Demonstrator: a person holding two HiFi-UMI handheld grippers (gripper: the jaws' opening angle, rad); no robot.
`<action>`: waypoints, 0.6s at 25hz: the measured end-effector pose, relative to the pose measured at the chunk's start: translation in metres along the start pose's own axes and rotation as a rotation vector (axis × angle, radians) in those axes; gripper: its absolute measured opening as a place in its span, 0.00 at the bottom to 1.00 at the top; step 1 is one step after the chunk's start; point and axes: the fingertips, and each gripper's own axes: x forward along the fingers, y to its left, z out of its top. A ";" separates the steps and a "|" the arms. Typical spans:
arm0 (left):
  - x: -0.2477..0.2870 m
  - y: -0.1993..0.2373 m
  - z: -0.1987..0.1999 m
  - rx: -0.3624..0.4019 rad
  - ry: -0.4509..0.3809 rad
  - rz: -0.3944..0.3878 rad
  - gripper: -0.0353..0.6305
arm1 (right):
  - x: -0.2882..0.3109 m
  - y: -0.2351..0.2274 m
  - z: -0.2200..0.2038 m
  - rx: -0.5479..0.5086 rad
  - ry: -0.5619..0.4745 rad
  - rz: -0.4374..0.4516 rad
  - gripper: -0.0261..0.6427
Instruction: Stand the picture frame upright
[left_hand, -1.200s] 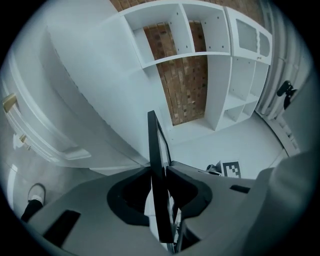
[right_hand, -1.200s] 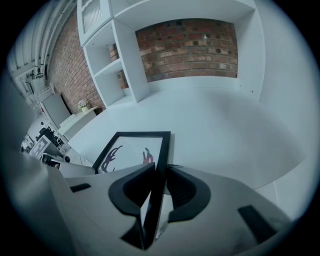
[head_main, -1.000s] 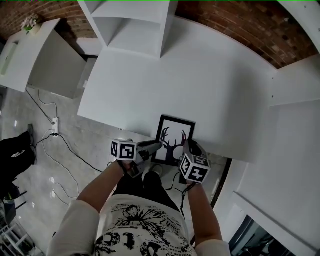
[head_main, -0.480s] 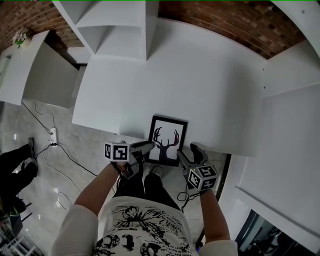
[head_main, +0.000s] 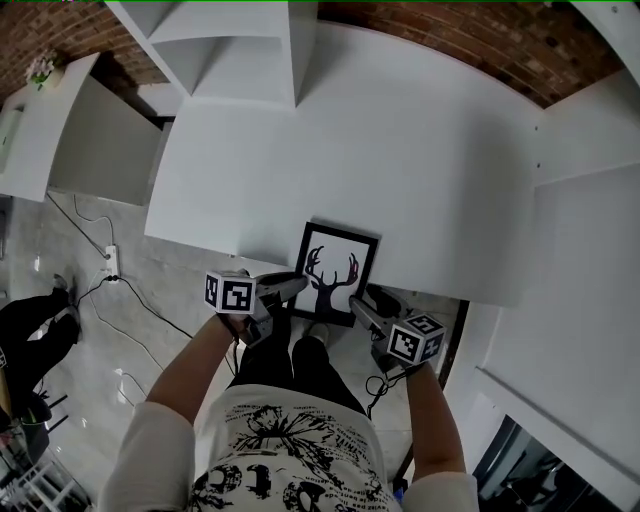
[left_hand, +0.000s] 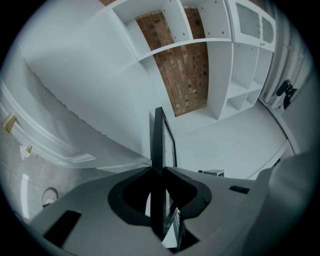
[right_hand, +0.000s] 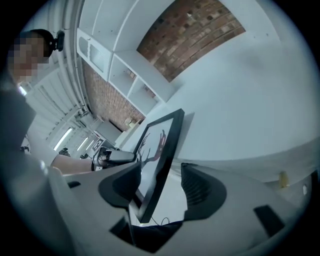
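Note:
A black picture frame (head_main: 333, 272) with a deer print sits at the white table's front edge, its near end sticking out past the edge. My left gripper (head_main: 298, 286) is shut on the frame's left rim. In the left gripper view the frame (left_hand: 159, 142) runs edge-on between the pressing pads of the left gripper (left_hand: 161, 172). My right gripper (head_main: 368, 304) is at the frame's near right corner. In the right gripper view the frame (right_hand: 161, 145) stands between the spread jaws of the right gripper (right_hand: 162, 176). These jaws are closing slightly and the pads do not touch the frame.
The white table (head_main: 420, 150) stretches away behind the frame. A white shelf unit (head_main: 240, 50) stands at its back left and a white cabinet (head_main: 590, 280) at the right. Cables and a power strip (head_main: 112, 262) lie on the floor to the left.
My right gripper has let go of the frame's right rim, opened wide and drawn back toward the near right corner. The left gripper keeps its hold on the left rim.

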 end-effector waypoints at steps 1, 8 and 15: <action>-0.001 0.003 0.000 0.010 -0.002 0.007 0.19 | 0.005 0.001 0.000 -0.005 0.008 0.012 0.42; -0.005 0.002 -0.005 0.015 0.015 0.010 0.19 | 0.020 0.005 -0.004 0.080 0.053 0.096 0.23; -0.014 -0.002 -0.008 0.065 0.023 0.015 0.19 | 0.015 0.017 -0.006 0.115 0.066 0.176 0.21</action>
